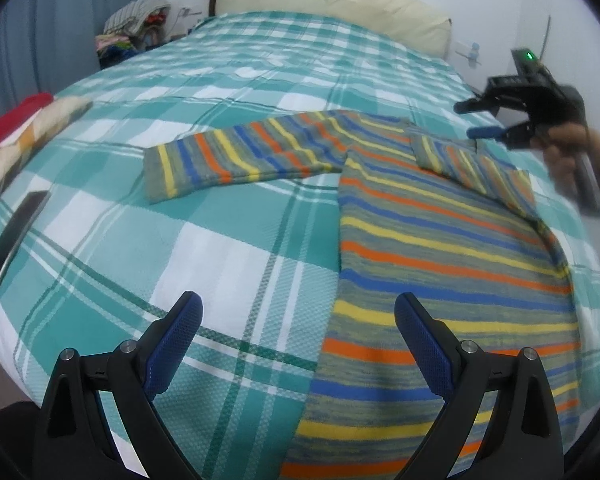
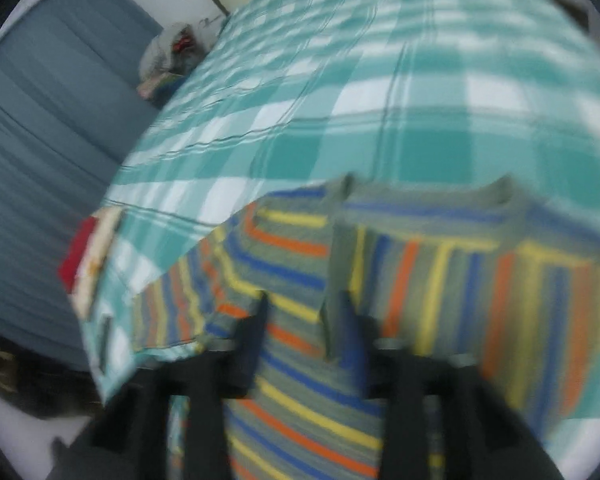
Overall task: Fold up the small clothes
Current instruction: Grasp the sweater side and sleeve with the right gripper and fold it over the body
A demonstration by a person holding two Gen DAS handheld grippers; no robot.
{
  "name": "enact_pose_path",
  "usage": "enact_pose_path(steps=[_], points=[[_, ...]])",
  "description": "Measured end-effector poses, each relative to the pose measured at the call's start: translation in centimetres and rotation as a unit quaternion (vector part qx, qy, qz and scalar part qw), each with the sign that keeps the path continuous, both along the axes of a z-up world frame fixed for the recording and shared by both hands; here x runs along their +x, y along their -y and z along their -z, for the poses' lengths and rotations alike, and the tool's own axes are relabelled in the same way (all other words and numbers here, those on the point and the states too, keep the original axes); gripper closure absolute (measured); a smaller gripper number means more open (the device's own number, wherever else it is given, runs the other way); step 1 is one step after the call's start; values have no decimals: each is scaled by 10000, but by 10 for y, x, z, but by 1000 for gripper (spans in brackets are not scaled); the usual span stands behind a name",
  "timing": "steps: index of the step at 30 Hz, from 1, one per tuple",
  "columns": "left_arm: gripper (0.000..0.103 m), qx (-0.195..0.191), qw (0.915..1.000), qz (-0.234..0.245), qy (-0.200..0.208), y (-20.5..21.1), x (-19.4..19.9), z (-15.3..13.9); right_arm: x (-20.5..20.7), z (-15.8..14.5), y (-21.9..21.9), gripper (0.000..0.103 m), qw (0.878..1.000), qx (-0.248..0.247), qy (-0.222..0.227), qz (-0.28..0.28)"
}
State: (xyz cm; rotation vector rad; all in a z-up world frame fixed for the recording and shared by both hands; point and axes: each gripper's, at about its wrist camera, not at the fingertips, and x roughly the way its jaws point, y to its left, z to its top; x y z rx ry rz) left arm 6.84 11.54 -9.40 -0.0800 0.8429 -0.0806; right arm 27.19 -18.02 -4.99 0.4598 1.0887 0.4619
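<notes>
A small striped sweater (image 1: pixel 440 240) lies flat on the teal plaid bed (image 1: pixel 220 80). Its left sleeve (image 1: pixel 236 160) stretches out to the left. The other sleeve (image 1: pixel 472 164) is folded across the chest. My left gripper (image 1: pixel 300 332) is open near the sweater's lower left edge, nothing between its fingers. My right gripper (image 1: pixel 474 120), held by a hand, hovers open just above the folded sleeve's cuff. In the blurred right wrist view the right gripper (image 2: pixel 304 312) is over the sweater (image 2: pixel 300 380), beside the folded sleeve (image 2: pixel 440 280), gripping nothing.
A dark phone (image 1: pixel 14 236) lies on the bed at the left, with folded red and cream clothes (image 1: pixel 28 128) behind it. A heap of clothes (image 1: pixel 136 24) sits by the blue curtain (image 1: pixel 40 20). A cream headboard cushion (image 1: pixel 332 4) lines the far end.
</notes>
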Motion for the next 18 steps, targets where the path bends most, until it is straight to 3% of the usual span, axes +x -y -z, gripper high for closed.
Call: enact_pose_path(steps=[5,7,10,16,17,18], points=[[5,-89,9999,43,-74,1,1,1,-19,17,38,52,9994,-29,-318,164],[5,-75,9999,78,-46,3,-2,-1,-40,12,59,52,9966,-740,-165,336],[5,-38,9999,120,-26,6,-3,-1,-78,5,74,52,9799,-1947,247,343],[5,5,9998,162,-99,14,-2,3,-127,45,71,52,9526,-3016,193,-347],[5,49,9998,160,-84,16,-3,4,-129,49,76,58,9492,-3130,252,-197],[5,88,9998,157,-64,16,-4,4,-128,53,84,73,9469,-3195,334,100]])
